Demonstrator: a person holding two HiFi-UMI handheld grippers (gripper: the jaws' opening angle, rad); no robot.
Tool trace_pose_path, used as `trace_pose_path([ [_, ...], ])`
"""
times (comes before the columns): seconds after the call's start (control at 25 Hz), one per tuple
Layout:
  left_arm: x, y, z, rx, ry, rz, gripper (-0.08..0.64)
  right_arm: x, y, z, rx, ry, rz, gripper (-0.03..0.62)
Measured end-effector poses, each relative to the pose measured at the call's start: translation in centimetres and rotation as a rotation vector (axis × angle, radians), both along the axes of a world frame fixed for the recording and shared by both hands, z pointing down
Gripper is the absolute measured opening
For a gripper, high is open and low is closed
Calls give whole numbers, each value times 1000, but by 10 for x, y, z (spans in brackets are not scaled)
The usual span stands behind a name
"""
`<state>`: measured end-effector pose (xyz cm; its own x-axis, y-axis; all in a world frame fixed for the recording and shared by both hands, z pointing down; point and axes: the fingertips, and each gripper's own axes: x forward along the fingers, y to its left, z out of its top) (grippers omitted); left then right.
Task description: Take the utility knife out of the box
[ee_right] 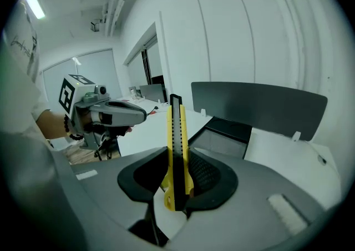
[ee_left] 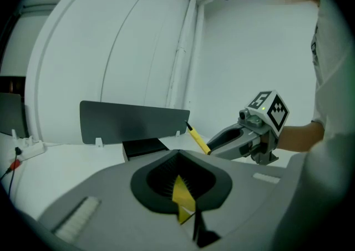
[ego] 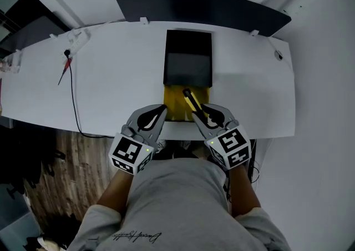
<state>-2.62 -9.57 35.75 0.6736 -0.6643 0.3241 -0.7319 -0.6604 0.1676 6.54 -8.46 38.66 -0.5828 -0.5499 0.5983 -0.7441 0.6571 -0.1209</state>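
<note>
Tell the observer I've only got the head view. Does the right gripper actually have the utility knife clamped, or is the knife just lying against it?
Observer: Clamped. In the right gripper view, the utility knife sits between the jaws of the right gripper. Both pads press on its yellow sides and its tip points forward past them.
Operator: And what is the left gripper doing?
Observer: In the left gripper view, the left gripper is shut on a thin yellow sheet. It is probably a wall of the yellow box, but I can't confirm that.
</note>
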Motion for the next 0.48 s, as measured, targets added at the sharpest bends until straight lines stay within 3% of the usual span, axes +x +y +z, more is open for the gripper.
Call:
trace_pose_path([
  [0.48,-1,3,-3,4,-14,28,2,1,2,-10,19,-11,19,133],
])
